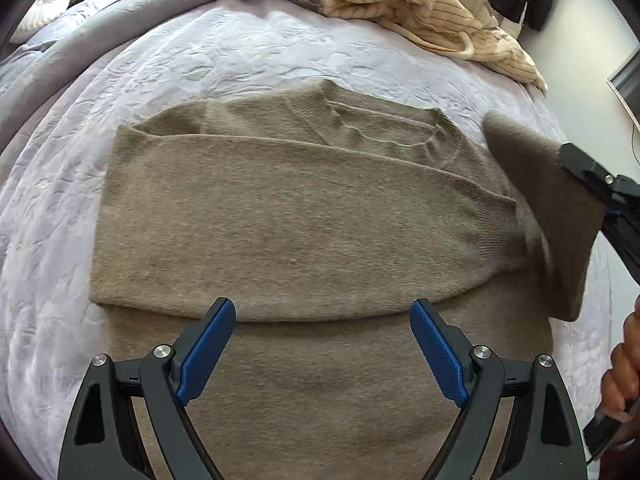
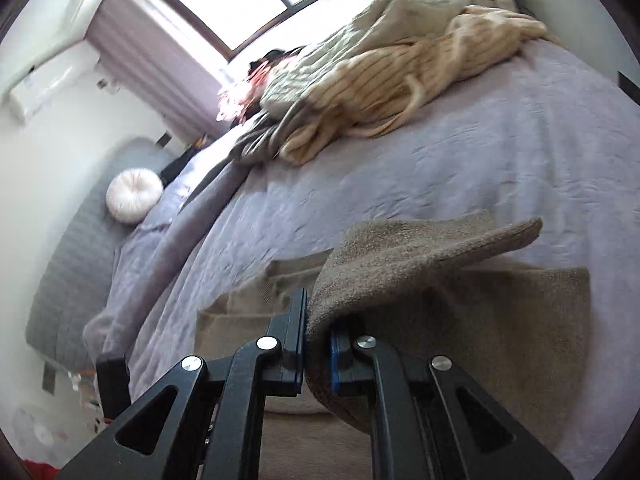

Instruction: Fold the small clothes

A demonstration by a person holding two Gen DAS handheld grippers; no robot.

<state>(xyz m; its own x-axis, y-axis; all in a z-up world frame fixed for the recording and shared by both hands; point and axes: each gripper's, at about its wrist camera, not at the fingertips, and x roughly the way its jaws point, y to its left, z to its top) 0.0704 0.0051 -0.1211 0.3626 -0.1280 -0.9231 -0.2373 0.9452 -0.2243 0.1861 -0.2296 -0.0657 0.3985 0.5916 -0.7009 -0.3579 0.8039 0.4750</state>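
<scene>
A taupe knit sweater lies flat on the lilac bedspread, its left sleeve folded across the body. My left gripper is open and empty, hovering just above the sweater's lower part. My right gripper comes in from the right edge, shut on the sweater's right sleeve, which it holds lifted off the bed. In the right wrist view the gripper pinches that sleeve, which drapes over the right finger; the sweater's body lies beneath.
A heap of unfolded clothes, cream striped and grey, lies at the bed's far side; it also shows in the right wrist view. A grey duvet runs along the left. A round white cushion sits by the headboard.
</scene>
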